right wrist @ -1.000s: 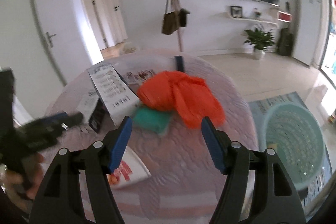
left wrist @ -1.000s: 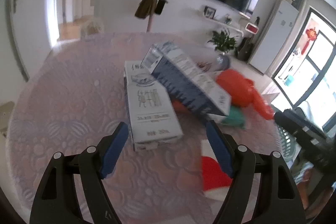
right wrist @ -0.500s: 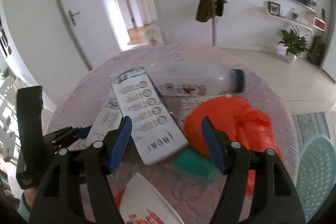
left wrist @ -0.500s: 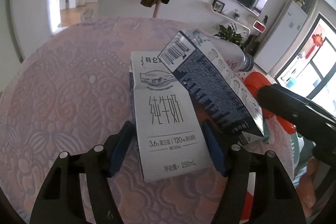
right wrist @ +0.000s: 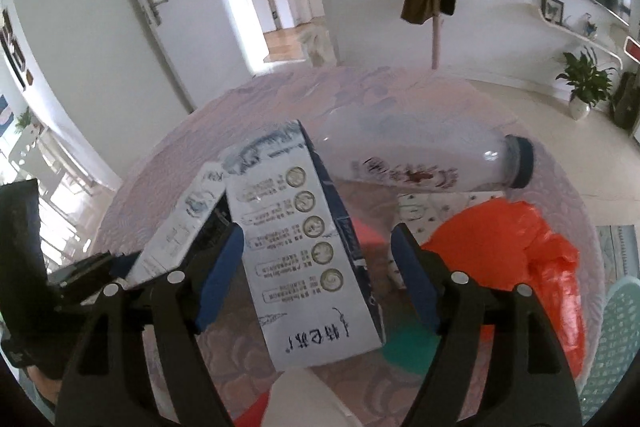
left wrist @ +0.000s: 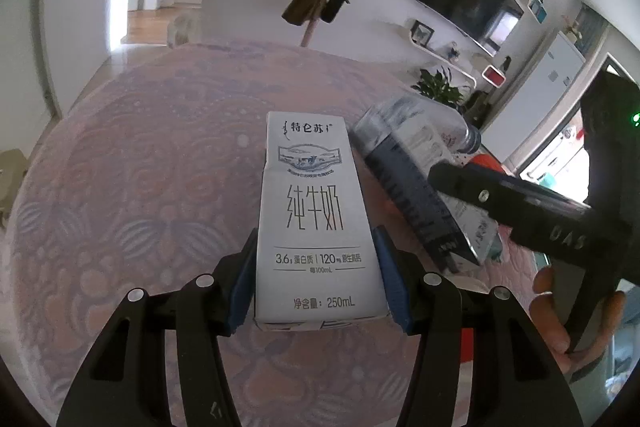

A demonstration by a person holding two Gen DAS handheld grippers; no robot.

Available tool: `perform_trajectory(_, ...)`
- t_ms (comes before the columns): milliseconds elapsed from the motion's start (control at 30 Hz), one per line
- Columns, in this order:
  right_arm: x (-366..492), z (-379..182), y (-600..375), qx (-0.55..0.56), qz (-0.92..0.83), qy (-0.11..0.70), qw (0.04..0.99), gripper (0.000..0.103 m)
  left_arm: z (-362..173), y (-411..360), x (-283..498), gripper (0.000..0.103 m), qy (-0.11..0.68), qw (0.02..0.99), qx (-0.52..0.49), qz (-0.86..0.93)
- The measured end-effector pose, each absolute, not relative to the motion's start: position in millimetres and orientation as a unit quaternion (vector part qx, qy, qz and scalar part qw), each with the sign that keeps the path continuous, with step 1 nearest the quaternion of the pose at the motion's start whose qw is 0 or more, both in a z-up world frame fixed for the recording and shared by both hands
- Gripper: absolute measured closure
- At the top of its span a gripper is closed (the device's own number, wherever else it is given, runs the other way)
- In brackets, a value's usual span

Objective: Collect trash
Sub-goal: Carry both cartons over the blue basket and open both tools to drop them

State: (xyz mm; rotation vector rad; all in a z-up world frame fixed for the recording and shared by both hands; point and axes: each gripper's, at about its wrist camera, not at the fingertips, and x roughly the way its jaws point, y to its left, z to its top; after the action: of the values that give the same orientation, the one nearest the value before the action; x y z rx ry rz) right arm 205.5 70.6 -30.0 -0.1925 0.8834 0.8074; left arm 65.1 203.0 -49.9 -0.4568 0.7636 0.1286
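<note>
Both tongs are working at the pile of rubbish on the round table [left wrist: 140, 187], and neither has lifted anything yet. Left gripper [left wrist: 316, 279] is closing its jaws around the near end of the white milk carton [left wrist: 316, 211], which is lying flat on the patterned cloth; the blue pads are sitting right at the carton's two sides, though a firm squeeze cannot be confirmed. Right gripper [right wrist: 318, 275] is opening its jaws — they are standing wide around the second milk carton [right wrist: 304, 247], the one with the dark blue side, which is leaning tilted across the first, and clear gaps are showing on both sides of it. Behind it a clear plastic bottle [right wrist: 420, 163] with a dark cap is lying on its side, an orange plastic bag [right wrist: 520, 247] is slumping to the right, and something green [right wrist: 408, 347] is peeking out beneath. A pale green basket [right wrist: 620, 327] is waiting at the right edge, beside the table, and seems to be the likely bin. So, judging by this, the collecting is barely starting — every piece is still lying on the table.
</note>
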Motion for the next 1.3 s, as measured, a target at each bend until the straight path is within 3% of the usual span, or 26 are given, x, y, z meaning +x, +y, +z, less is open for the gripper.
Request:
perform_trajectory(67, 198.9, -33.5, 77.1, -0.111, 0.379, 0.415, 0.820, 0.024, -49.4, 204.3, 61.6, 0.050, 0.369, 0.900, -0.223, 0.063)
perform_trajectory(233, 182.6, -43.6, 91.6, -0.173, 0.364, 0.406, 0.820, 0.023, -54.3, 209.8, 50.5, 0.050, 0.368, 0.897, -0.234, 0.068)
perform_trajectory(333, 175.7, -48.3, 99.1, -0.199, 0.360, 0.401, 0.819, 0.042, -54.1, 212.1, 44.2, 0.050, 0.363, 0.898, -0.237, 0.070)
perform_trajectory(433, 172.3, -50.5, 102.8, -0.222, 0.343, 0.394, 0.823, 0.044, -50.3, 213.5, 43.8, 0.050, 0.359, 0.899, -0.240, 0.071)
perform_trajectory(900, 153.8, 24.0, 17.5, -0.104, 0.338, 0.325, 0.877, 0.044, 2.9, 181.4, 34.5, 0.050, 0.283, 0.931, -0.231, 0.012)
perform_trajectory(1300, 154.4, 69.1, -166.1, -0.028, 0.133, 0.243, 0.960, 0.044, 56.1, 31.4, 97.1, 0.050, 0.279, 0.944, -0.134, -0.110)
